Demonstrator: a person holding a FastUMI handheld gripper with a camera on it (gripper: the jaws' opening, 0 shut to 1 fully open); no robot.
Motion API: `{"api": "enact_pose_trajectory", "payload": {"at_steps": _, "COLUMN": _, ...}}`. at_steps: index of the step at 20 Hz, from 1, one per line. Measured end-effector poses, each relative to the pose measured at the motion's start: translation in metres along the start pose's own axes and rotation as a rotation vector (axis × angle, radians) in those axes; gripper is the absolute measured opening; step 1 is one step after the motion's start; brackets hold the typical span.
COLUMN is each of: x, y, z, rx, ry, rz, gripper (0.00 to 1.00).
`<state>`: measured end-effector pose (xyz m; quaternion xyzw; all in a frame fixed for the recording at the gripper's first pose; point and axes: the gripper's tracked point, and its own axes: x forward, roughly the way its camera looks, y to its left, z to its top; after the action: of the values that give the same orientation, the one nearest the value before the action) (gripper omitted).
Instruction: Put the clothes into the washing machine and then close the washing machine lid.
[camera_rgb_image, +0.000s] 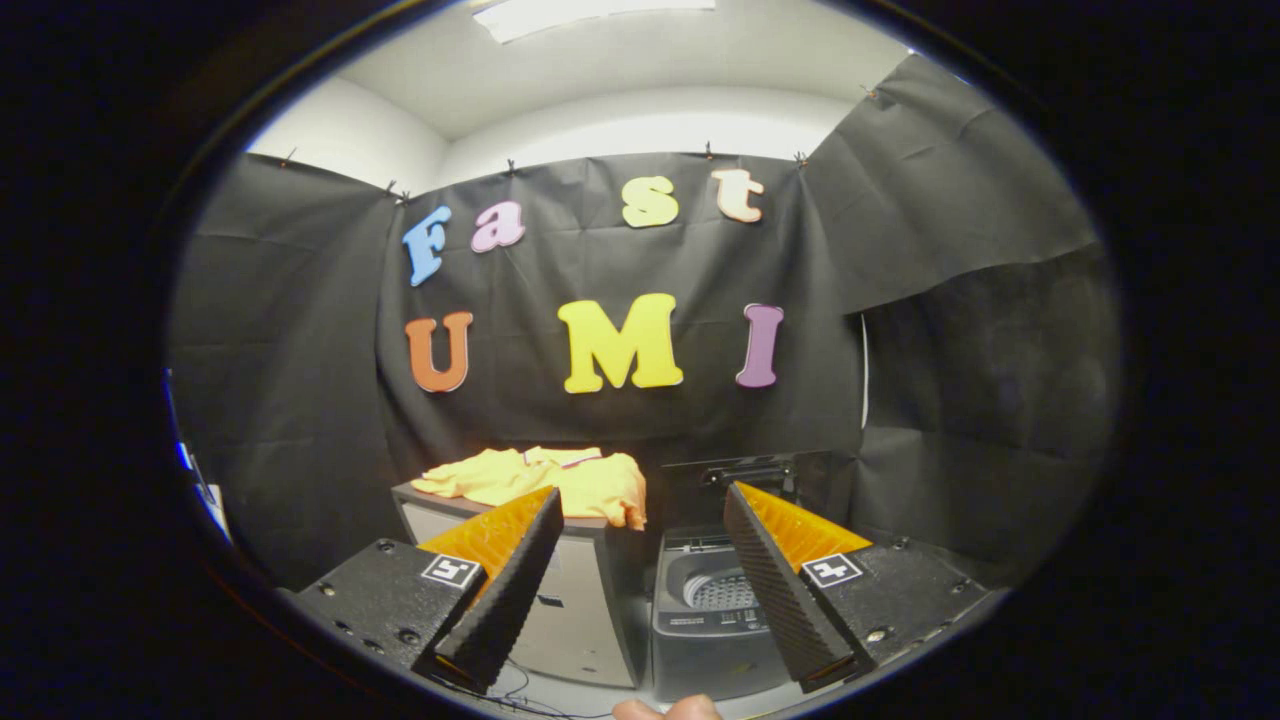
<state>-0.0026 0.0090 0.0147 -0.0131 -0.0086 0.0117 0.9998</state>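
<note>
While the gripper (642, 515) hangs wide open with nothing between its two fingers, one yellow garment (545, 477) lies crumpled on top of a grey cabinet (575, 610), beyond the left finger. One washer (705, 625) stands just beside the cabinet, its lid (745, 475) raised and its drum (722, 592) showing between the fingers. A fingertip (665, 709) shows below the washer.

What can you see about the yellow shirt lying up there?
The yellow cloth shirt lies crumpled and spread flat on top of a pale box-like cabinet, with one corner drooping over its edge. A thin striped collar shows near its middle. It sits beyond the open gripper, whose fingers touch nothing, and beside the open grey washing machine.
</note>
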Motion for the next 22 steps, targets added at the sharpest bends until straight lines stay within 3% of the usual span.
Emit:
{"api": "enact_pose_trajectory", "payload": {"at_steps": 9, "x": 0.031, "y": 0.056, "z": 0.009, "rx": 0.0, "ry": 0.02, "rz": 0.051, "gripper": 1.0}}
{"api": "enact_pose_trajectory", "payload": {"at_steps": 22, "x": 0.089, "y": 0.164, "z": 0.042, "rx": -0.002, "ry": 0.047, "rz": 0.054, "gripper": 1.0}}
